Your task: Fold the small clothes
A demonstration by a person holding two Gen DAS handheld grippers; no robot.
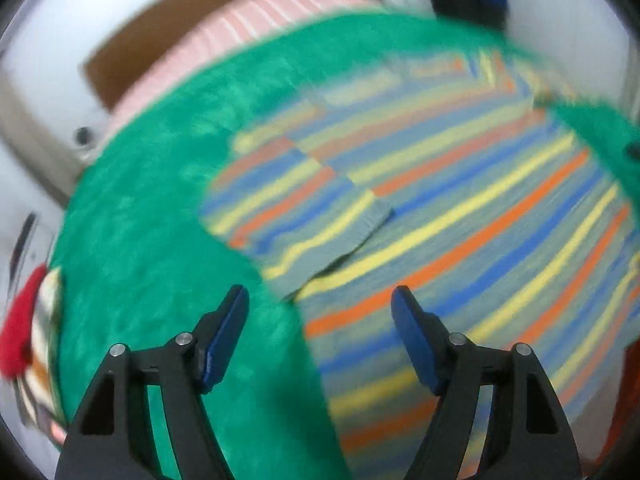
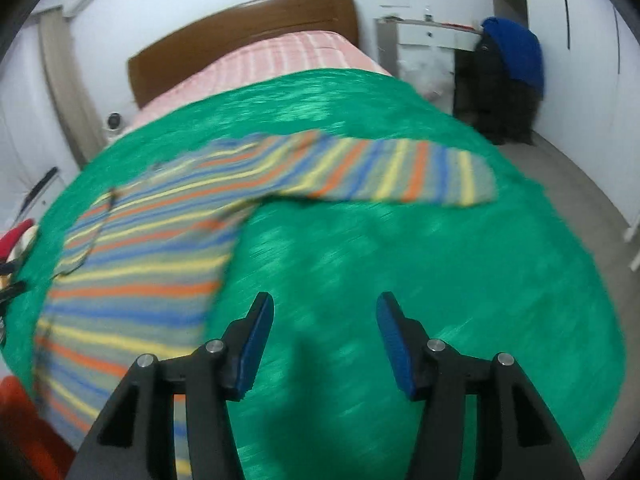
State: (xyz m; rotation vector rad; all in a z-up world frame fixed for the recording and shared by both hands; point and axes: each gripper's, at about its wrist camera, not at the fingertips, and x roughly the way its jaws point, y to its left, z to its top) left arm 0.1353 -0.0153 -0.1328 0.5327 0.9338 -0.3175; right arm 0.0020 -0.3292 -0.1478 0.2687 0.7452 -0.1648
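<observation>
A small striped sweater (image 1: 460,208) in grey, blue, yellow and orange lies flat on a green blanket (image 1: 160,240). In the left wrist view its left sleeve (image 1: 296,208) is folded over the body. My left gripper (image 1: 320,300) is open and empty, just above the sweater's lower left edge. In the right wrist view the sweater (image 2: 132,264) lies at left and its other sleeve (image 2: 400,178) stretches out to the right. My right gripper (image 2: 325,308) is open and empty over the green blanket (image 2: 440,280), right of the sweater's body.
The blanket covers a bed with a pink striped sheet (image 2: 280,56) and a brown headboard (image 2: 240,28). A red and striped pile of clothes (image 1: 28,320) lies at the left edge. A dark chair with a blue garment (image 2: 512,52) stands by a white desk (image 2: 424,32).
</observation>
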